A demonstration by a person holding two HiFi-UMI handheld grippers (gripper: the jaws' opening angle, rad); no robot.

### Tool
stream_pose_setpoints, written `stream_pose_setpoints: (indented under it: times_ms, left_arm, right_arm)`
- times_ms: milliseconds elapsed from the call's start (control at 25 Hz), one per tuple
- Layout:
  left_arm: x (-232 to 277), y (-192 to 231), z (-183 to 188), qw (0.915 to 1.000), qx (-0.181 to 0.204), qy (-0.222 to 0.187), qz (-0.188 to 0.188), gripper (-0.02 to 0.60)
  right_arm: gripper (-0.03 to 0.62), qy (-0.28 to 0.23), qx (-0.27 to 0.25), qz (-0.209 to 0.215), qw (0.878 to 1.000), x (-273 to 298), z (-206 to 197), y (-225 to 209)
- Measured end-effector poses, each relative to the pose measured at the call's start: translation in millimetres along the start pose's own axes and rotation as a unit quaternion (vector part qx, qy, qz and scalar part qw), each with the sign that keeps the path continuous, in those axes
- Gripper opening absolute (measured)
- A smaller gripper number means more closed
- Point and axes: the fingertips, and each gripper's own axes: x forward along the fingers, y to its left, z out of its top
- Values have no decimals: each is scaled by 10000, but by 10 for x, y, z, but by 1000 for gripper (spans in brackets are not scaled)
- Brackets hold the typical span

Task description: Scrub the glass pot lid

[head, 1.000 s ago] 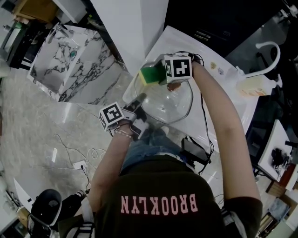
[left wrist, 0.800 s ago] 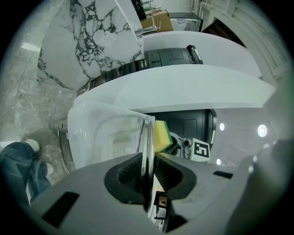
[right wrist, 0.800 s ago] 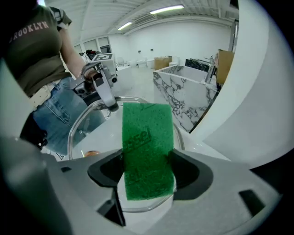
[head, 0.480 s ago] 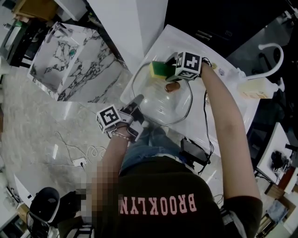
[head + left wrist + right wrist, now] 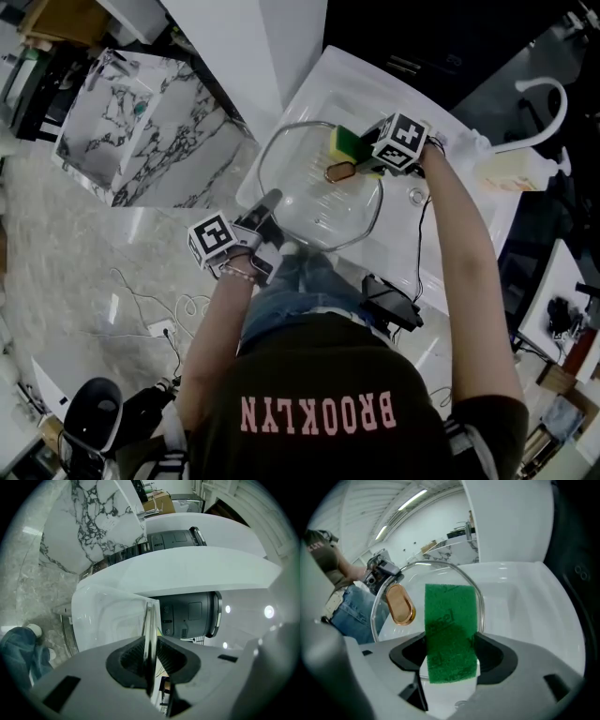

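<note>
The round glass pot lid (image 5: 314, 211) with a copper-brown knob (image 5: 338, 172) is held over the white sink (image 5: 323, 98). My left gripper (image 5: 269, 208) is shut on the lid's near rim; in the left gripper view that rim (image 5: 151, 634) runs edge-on between the jaws. My right gripper (image 5: 367, 155) is shut on a green-and-yellow scrubbing sponge (image 5: 348, 142) that presses on the lid's far side beside the knob. In the right gripper view the green sponge (image 5: 450, 630) fills the jaws, with the lid (image 5: 379, 616) and knob (image 5: 400, 603) just beyond.
A white faucet (image 5: 544, 108) and a pale soap bottle (image 5: 511, 169) stand right of the sink. A marble-patterned block (image 5: 141, 122) stands at the left. Cables and a socket (image 5: 161, 330) lie on the floor. A dark appliance (image 5: 187, 613) sits under the counter.
The right gripper and sponge have slid rightward across the lid, from its far left rim to beside the knob. The left gripper has kept its grip on the rim.
</note>
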Motion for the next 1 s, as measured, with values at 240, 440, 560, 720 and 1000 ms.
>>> stream_pose_setpoints:
  times_ms: [240,440,560,720,1000]
  left_arm:
    - [-12,26,-12,10000,-10,68,-28,54]
    - [-7,28,-24,9998,-67,117,-178,55]
    - [-13,18,-53,9997,-112,132,-171,54]
    - [-20,25,-71,9997,-100,134,-170,55]
    - [-13,-22,-81,9998,89,103,-120,55]
  right_arm:
    - [295,-451,1252,-154,9910,-17,-319,90]
    - [295,-68,717,-563,9958,-179,-418,138]
    - [295,-682,622,-816,9924,-569,-62,159]
    - [295,-1344,83,-1135,9844,-1024,607,284]
    - [295,-1391,-76,-538,9888,-882,1471,583]
